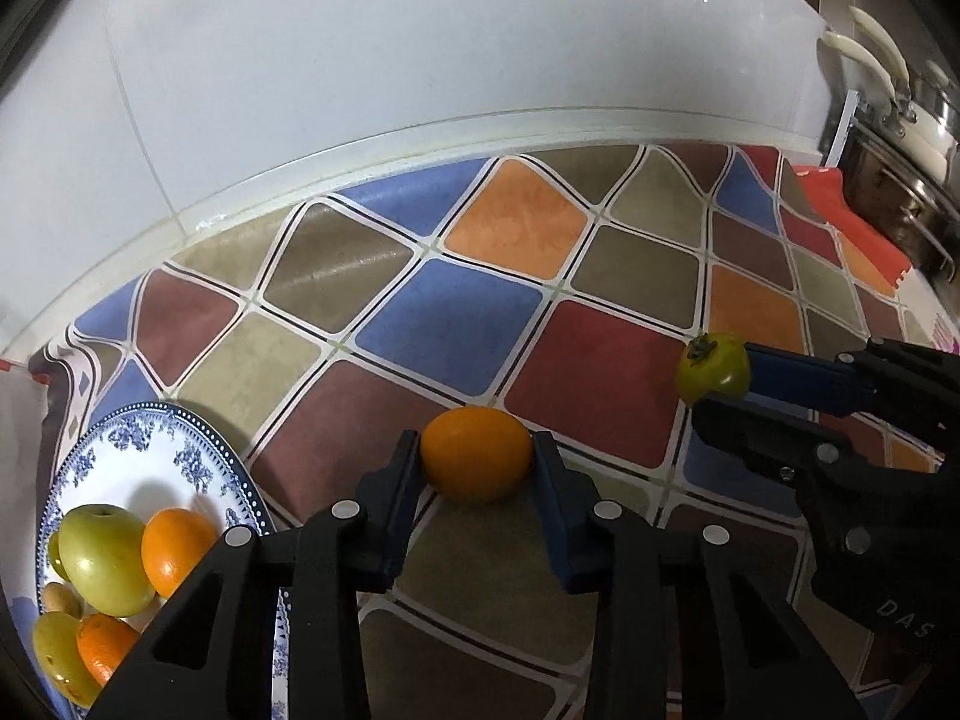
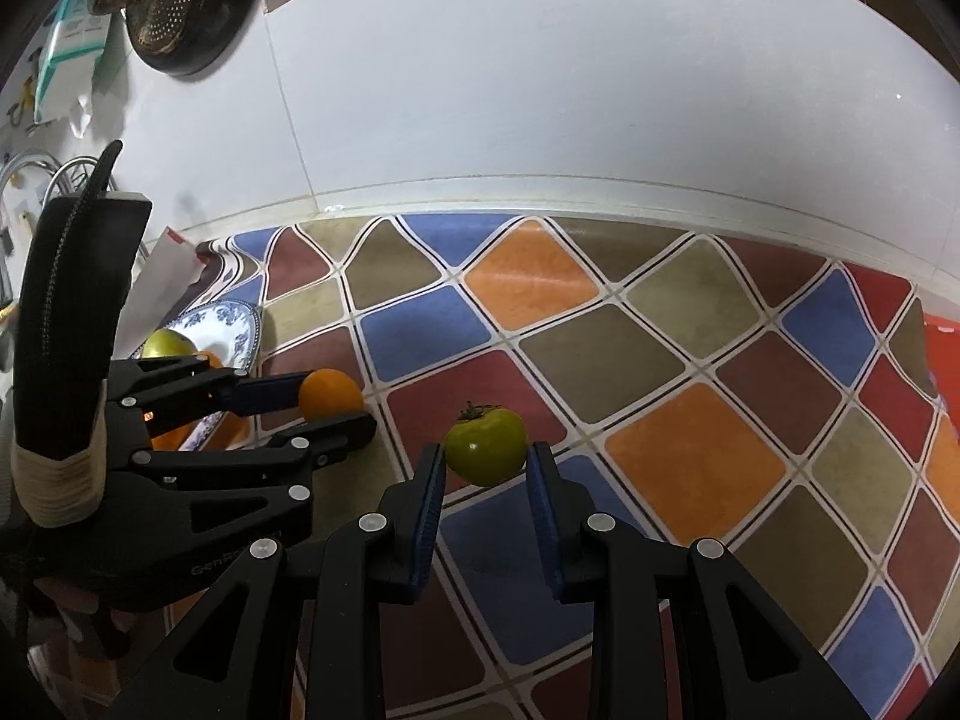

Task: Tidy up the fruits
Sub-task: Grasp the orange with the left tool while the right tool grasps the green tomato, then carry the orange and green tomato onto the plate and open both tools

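Observation:
An orange [image 1: 477, 462] rests on the patterned countertop cover, and the pads of my left gripper [image 1: 477, 441] press on both its sides. In the right wrist view the same orange [image 2: 331, 396] shows in the left gripper [image 2: 336, 402] at the left. My right gripper [image 2: 486, 453] is shut on a green fruit with a dark calyx [image 2: 486, 444], held just above the cover. From the left wrist view this green fruit [image 1: 714, 366] and the right gripper [image 1: 723, 381] are at the right. A blue-and-white plate [image 1: 198, 426] at lower left holds a green apple [image 1: 105, 558], an orange [image 1: 174, 549] and several other fruits.
A white tiled wall [image 1: 420, 60] runs behind the counter. Stacked metal pots with white handles [image 1: 912, 138] stand at the far right beside a red mat [image 1: 852, 216]. A colander [image 2: 180, 6] hangs at upper left, with a faucet [image 2: 36, 174] below it. The plate [image 2: 228, 318] lies beside the left gripper.

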Demonstrator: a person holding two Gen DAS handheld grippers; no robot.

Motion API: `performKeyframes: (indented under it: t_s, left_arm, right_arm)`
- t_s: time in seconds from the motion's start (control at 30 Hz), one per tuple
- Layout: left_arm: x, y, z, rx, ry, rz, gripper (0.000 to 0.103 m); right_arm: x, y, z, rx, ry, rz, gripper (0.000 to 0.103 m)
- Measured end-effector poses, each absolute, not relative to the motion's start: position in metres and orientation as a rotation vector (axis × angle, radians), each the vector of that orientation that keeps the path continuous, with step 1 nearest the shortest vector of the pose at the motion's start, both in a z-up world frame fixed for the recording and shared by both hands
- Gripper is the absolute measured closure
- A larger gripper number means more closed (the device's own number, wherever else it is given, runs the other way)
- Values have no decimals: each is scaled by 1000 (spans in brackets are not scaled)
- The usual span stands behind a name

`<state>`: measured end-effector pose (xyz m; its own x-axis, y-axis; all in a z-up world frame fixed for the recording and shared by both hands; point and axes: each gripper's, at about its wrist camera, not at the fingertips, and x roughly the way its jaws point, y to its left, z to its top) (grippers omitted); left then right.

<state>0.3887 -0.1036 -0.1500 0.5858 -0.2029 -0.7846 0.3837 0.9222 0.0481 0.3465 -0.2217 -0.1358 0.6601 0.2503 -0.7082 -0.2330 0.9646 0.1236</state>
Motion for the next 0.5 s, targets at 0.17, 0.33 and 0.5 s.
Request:
performKeyframes:
  t_s: [0.17, 0.33, 0.5]
  left_arm:
    - [377, -95, -136, 187, 858, -350, 67]
    - [355, -80, -112, 167, 809, -342, 67]
    - [326, -58, -90, 134, 772, -308, 67]
  right_arm:
    - [344, -217, -131, 26, 799, 280, 74]
    - [333, -210, -117, 26, 774, 302, 74]
    - [317, -193, -97, 13, 741, 338, 74]
